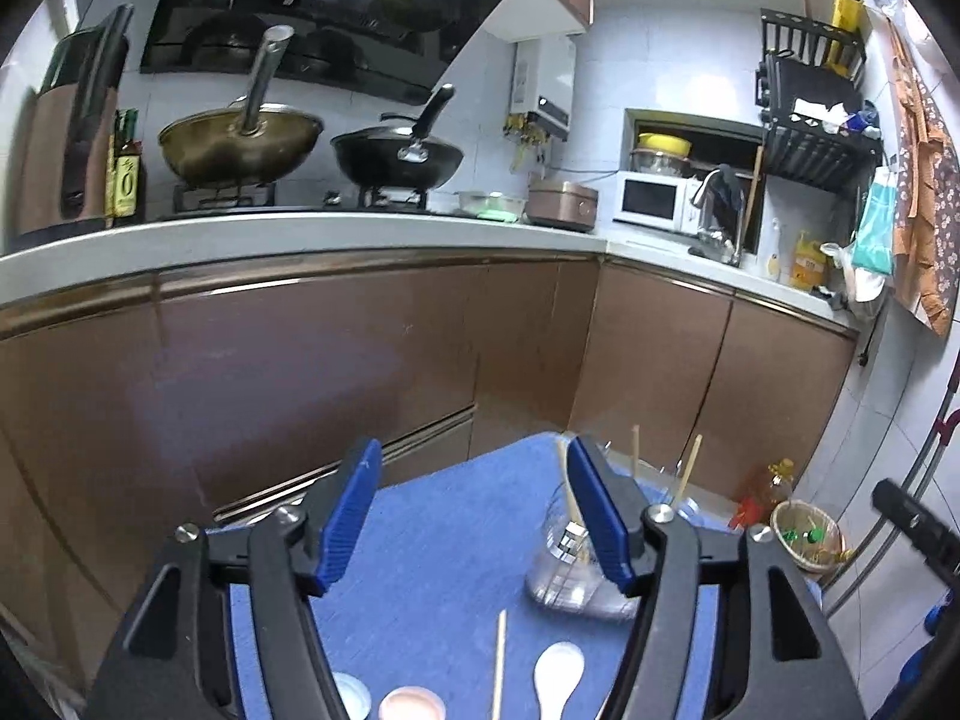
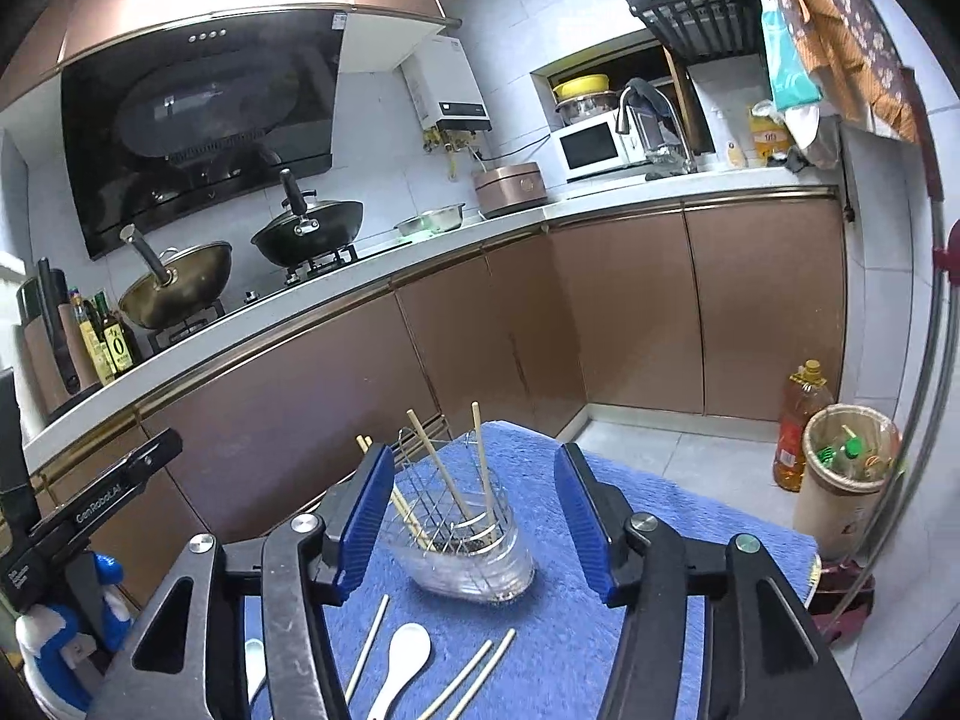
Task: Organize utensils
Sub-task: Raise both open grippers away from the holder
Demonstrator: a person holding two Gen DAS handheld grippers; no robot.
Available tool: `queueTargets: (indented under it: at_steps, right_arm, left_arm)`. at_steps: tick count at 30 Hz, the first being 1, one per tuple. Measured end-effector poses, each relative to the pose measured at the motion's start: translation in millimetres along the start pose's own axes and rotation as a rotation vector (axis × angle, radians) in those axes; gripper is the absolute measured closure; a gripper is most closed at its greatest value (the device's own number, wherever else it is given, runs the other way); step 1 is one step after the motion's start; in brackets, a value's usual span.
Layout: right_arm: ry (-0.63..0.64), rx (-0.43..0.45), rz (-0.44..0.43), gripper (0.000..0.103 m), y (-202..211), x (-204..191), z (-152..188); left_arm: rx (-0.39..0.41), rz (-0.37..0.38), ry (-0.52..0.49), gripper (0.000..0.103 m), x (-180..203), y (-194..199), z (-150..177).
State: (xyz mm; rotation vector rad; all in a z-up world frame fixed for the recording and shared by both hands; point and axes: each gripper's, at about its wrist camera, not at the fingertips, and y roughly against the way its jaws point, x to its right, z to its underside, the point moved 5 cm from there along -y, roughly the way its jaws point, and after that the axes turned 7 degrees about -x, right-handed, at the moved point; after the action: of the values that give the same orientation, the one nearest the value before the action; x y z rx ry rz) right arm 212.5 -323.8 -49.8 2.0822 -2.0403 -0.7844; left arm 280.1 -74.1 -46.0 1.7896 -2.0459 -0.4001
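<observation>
Your left gripper's right finger covers part of the clear utensil holder, hiding the lower ends of its chopsticks. Below the fingers, the frame edge cuts off a white spoon, a loose chopstick and two round dishes. In your right wrist view, a second spoon sits half hidden behind the left finger, and three loose chopsticks run off the bottom edge.

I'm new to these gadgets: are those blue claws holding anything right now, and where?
Nothing is held. The left gripper and right gripper both stand open and empty above the blue mat, with chopsticks and a spoon lying loose.
</observation>
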Motion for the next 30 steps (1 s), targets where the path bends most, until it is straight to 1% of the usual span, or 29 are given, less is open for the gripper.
queueTargets:
  at_steps: [3,7,15,19,24,30]
  right_arm:
    - [0.006,0.013,0.005,0.05,13,-7,2]
    - [0.016,0.016,0.007,0.05,23,-15,7]
    - [0.04,-0.022,0.001,0.05,28,-28,29]
    - [0.04,-0.046,0.007,0.05,27,-30,37]
    - [0.055,-0.049,0.005,0.05,31,-41,38]
    - [0.072,-0.046,0.001,0.05,33,-49,38]
  left_arm:
    - [-0.023,-0.012,0.023,0.041,-17,9,7]
    - [-0.025,-0.033,0.052,0.041,-38,23,14]
    - [-0.029,-0.104,0.076,0.041,-72,48,38]
    - [-0.042,-0.109,0.093,0.041,-87,55,44]
    - [-0.057,-0.11,0.115,0.041,-101,59,49]
    - [-0.077,-0.103,0.105,0.041,-104,58,53]
